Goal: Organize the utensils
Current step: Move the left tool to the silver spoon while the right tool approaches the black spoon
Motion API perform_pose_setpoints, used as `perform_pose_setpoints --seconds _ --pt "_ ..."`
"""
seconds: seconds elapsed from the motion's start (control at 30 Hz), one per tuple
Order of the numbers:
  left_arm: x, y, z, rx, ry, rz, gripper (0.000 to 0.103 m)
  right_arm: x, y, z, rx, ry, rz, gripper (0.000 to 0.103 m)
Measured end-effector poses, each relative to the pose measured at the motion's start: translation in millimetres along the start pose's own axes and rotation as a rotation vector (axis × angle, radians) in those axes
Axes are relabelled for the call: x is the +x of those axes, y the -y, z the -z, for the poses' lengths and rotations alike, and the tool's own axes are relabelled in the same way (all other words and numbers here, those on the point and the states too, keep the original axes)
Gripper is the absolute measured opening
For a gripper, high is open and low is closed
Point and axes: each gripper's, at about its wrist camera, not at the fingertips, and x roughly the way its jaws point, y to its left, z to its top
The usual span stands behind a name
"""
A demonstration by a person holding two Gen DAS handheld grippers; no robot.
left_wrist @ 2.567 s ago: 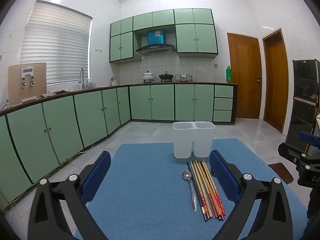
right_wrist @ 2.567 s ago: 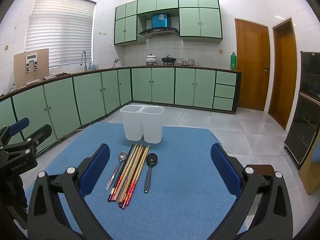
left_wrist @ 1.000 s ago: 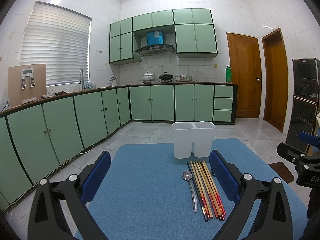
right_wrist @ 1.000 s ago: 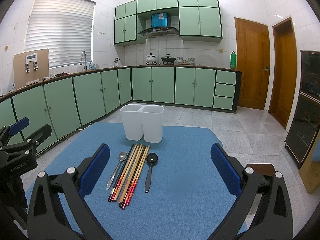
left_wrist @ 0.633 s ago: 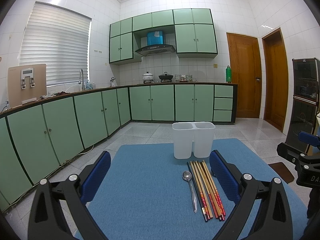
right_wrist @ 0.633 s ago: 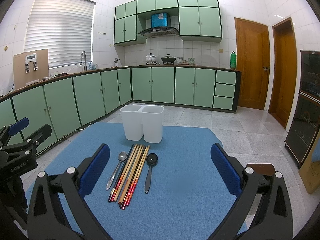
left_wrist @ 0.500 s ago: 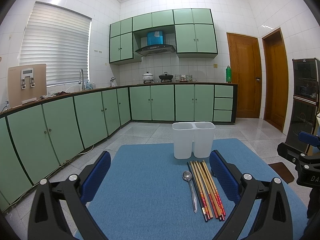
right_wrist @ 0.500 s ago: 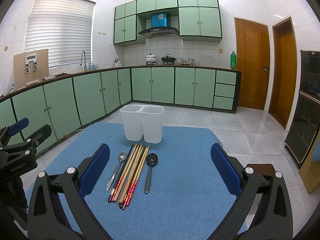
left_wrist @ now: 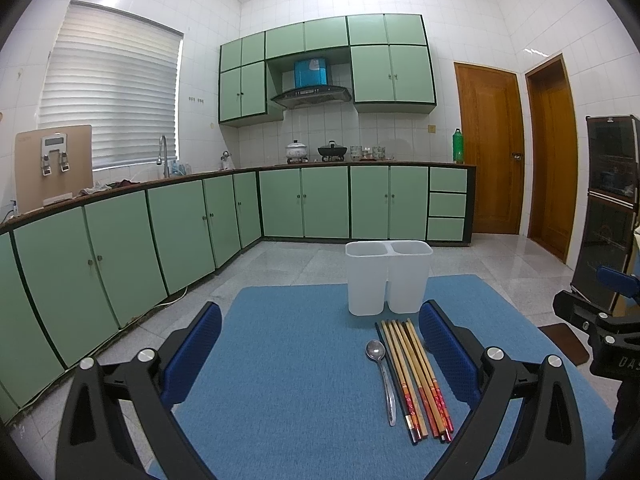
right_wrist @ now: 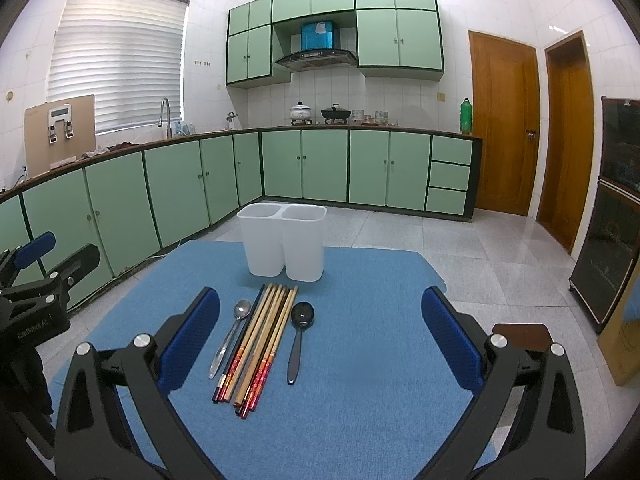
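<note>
A white two-compartment holder [left_wrist: 388,277] [right_wrist: 284,247] stands empty at the far side of the blue mat [left_wrist: 288,368] [right_wrist: 360,360]. In front of it lie a silver spoon [left_wrist: 382,376] [right_wrist: 231,336], a bundle of several chopsticks [left_wrist: 414,372] [right_wrist: 258,340] and a black spoon [right_wrist: 299,336]. The black spoon is hidden behind my finger in the left wrist view. My left gripper [left_wrist: 320,348] is open and empty, above the mat left of the utensils. My right gripper [right_wrist: 320,336] is open and empty, with the utensils between its fingers toward the left one.
The mat covers a table in a kitchen with green cabinets [left_wrist: 120,256] to the left and behind. The right gripper shows at the right edge of the left wrist view [left_wrist: 600,328]; the left gripper shows at the left edge of the right wrist view [right_wrist: 36,280].
</note>
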Motion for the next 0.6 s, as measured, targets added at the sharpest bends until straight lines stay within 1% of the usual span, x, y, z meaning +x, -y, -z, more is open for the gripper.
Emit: perform_pose_setpoints --seconds 0.2,0.33,0.5,0.6 --pt "21.9 -1.2 1.7 0.004 -0.046 -0.003 0.097 23.5 4.1 2.7 0.011 -0.052 0.000 0.098" --pt "48.5 -4.0 5.0 0.008 -0.102 0.001 0.097 48.4 5.5 2.0 0.014 -0.102 0.001 0.098" --pt "89.1 -5.9 12.3 0.006 -0.181 0.011 0.097 87.6 6.7 3.2 0.021 -0.171 -0.007 0.098" --pt "116.2 -4.9 19.2 0.010 -0.239 0.017 0.097 122.5 5.7 6.8 0.019 -0.236 -0.002 0.098"
